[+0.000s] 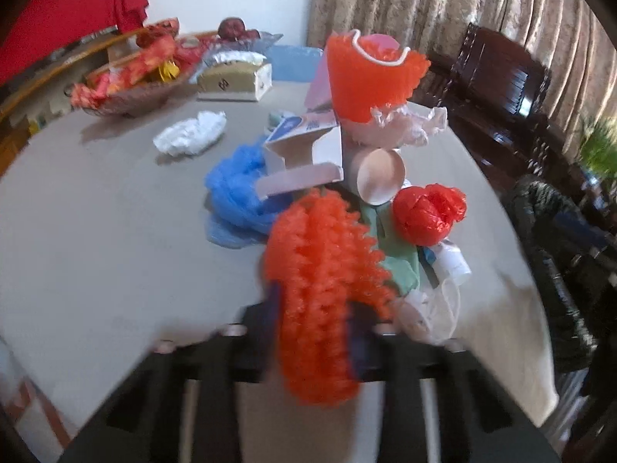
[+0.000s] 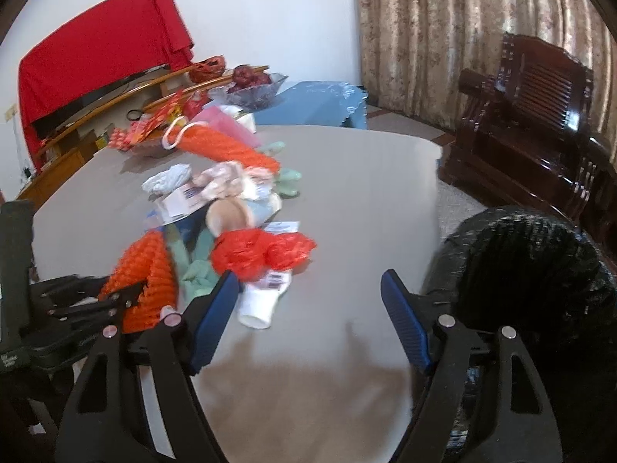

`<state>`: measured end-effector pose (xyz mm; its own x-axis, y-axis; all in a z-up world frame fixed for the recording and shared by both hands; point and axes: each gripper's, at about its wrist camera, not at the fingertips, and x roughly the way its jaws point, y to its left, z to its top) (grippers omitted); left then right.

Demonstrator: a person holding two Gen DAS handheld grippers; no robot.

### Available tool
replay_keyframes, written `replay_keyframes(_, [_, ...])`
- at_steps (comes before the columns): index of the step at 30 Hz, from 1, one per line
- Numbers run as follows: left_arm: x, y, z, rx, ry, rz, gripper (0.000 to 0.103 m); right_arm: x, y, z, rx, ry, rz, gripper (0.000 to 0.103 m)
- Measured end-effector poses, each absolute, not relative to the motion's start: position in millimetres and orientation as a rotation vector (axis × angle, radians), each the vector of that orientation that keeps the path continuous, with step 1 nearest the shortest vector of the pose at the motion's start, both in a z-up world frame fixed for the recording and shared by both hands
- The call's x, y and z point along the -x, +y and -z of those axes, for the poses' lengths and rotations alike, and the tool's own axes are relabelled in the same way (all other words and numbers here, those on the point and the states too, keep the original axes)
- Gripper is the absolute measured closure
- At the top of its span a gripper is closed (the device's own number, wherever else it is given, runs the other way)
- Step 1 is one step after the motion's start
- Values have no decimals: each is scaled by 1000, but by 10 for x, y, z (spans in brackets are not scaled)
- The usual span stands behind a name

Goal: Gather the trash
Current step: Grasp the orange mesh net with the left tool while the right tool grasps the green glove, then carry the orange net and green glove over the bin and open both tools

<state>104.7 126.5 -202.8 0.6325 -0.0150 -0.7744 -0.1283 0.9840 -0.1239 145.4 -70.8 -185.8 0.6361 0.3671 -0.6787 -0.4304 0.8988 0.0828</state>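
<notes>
A heap of trash lies on the grey table (image 1: 96, 231). My left gripper (image 1: 312, 328) is shut on an orange foam net (image 1: 320, 289), which also shows in the right wrist view (image 2: 146, 274). Beyond it lie a blue plastic bag (image 1: 231, 189), a red plastic bag (image 1: 428, 212), a cardboard roll (image 1: 380, 177), a white carton (image 1: 304, 150), another orange net (image 1: 370, 77) and crumpled white paper (image 1: 191, 133). My right gripper (image 2: 308, 308) is open and empty above the table, to the right of the red bag (image 2: 262, 250) and a white cup (image 2: 260, 305). A black trash bag (image 2: 528, 281) stands open at right.
A basket of red snacks (image 1: 127, 73), a tissue box (image 1: 235, 79) and a glass fruit bowl (image 2: 250, 87) stand at the table's far side. A dark wooden armchair (image 2: 528, 123) and curtains are at right. A blue-covered stand (image 2: 312, 106) is behind the table.
</notes>
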Motion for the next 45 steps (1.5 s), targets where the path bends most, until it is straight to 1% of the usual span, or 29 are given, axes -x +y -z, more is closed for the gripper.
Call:
replay_keyframes(3, [-966, 1367, 1961, 188, 868, -85, 82, -1372, -537, 1915, 104, 763, -513, 29])
replay_keyframes(8, [-764, 1560, 1786, 201, 828, -131, 83, -1250, -239, 1997, 132, 776, -592, 30])
replay_keyframes(10, [-715, 1607, 1754, 187, 821, -149, 83, -1227, -124, 2046, 147, 784, -611, 33])
replay_keyframes(13, [-654, 1671, 1771, 187, 827, -169, 83, -1208, 31, 2150, 185, 797, -628, 40])
replay_keyframes(15, [-634, 1684, 1792, 195, 831, -175, 83, -1204, 67, 2215, 198, 810, -628, 48])
replay_keyframes(16, [-626, 1684, 1801, 198, 831, -177, 83, -1202, 81, 2246, 204, 816, -626, 51])
replay_keyframes(18, [-606, 1660, 1818, 187, 826, -180, 83, -1198, 76, 2293, 213, 826, -627, 66])
replay_keyframes(19, [-609, 1647, 1823, 179, 825, -180, 83, -1198, 76, 2311, 210, 834, -636, 70])
replay_keyframes(21, [-614, 1628, 1831, 173, 825, -178, 83, -1174, 43, 2276, 197, 830, -664, 87])
replay_keyframes(22, [-615, 1618, 1827, 170, 824, -178, 83, -1164, 36, 2255, 200, 825, -666, 89])
replay_keyframes(25, [-591, 1590, 1777, 164, 811, -175, 83, -1137, -59, 2033, 159, 787, -671, 90])
replay_keyframes(31, [-607, 1449, 1493, 137, 752, -135, 83, -1062, -361, 1558, 60, 690, -670, 91])
replay_keyframes(35, [-645, 1277, 1340, 115, 720, -84, 82, -1013, -557, 1328, 41, 636, -662, 97])
replay_keyframes(38, [-679, 1174, 1349, 99, 724, -63, 82, -1044, -619, 1372, 76, 659, -637, 97])
replay_keyframes(41, [-697, 1137, 1427, 104, 751, -56, 82, -1069, -635, 1534, 78, 724, -641, 94])
replay_keyframes(42, [-685, 1131, 1447, 100, 756, -59, 82, -1068, -623, 1575, 81, 740, -644, 90])
replay_keyframes(43, [-665, 1138, 1475, 93, 759, -67, 82, -1053, -609, 1621, 85, 751, -644, 85])
replay_keyframes(45, [-629, 1152, 1518, 87, 763, -77, 82, -1055, -565, 1730, 88, 773, -640, 50])
